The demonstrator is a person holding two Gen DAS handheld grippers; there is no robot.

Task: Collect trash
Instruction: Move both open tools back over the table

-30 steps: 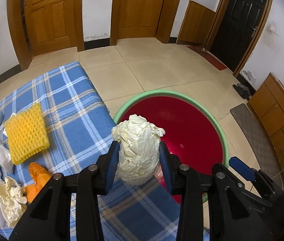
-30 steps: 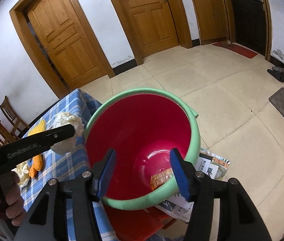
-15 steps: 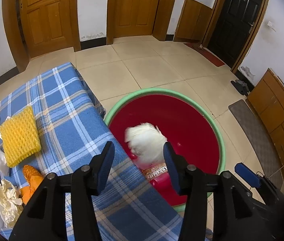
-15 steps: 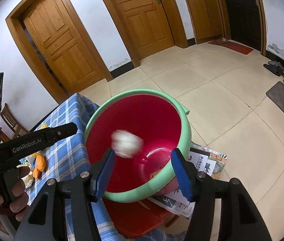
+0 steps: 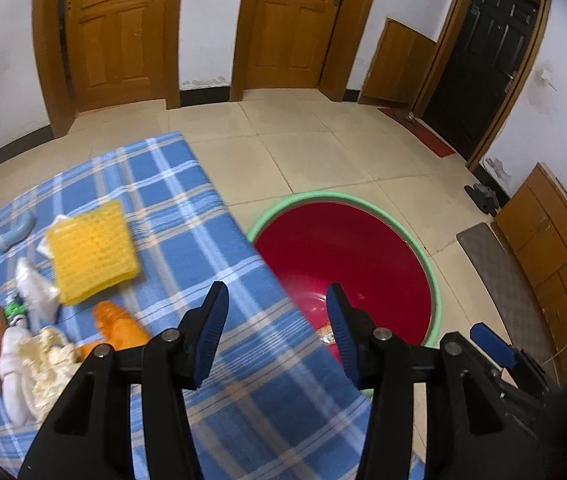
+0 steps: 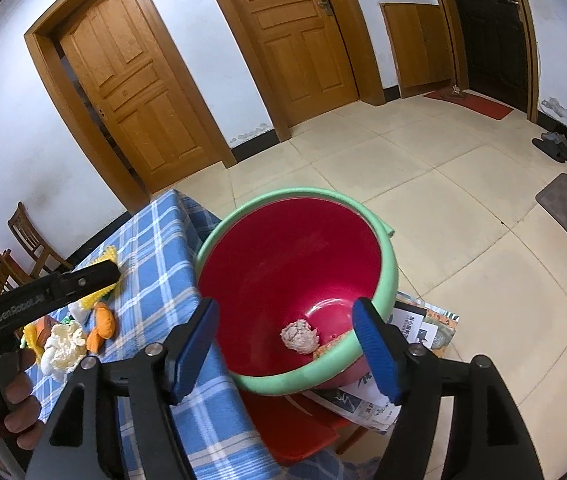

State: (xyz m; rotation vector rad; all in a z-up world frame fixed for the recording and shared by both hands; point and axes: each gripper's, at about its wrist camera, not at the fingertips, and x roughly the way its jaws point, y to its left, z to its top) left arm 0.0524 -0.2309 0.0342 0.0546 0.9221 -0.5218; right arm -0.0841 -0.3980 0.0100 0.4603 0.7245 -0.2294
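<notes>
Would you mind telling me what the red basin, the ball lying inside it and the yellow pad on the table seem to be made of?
Red basin: apparently moulded plastic, glossy, with a smooth green rim.
Ball: looks like crumpled paper or tissue, matt off-white with creased folds.
Yellow pad: probably foam netting, matt, with an open mesh texture; motion blur leaves this uncertain.

A basin (image 6: 387, 276) sits just right of the tabletop (image 6: 155, 248) with a paper wad (image 6: 299, 335) in its bottom, while a foam net (image 5: 93, 246), tissues (image 5: 49, 354) and wrappers (image 5: 117, 328) lie on the tabletop's left part.
</notes>
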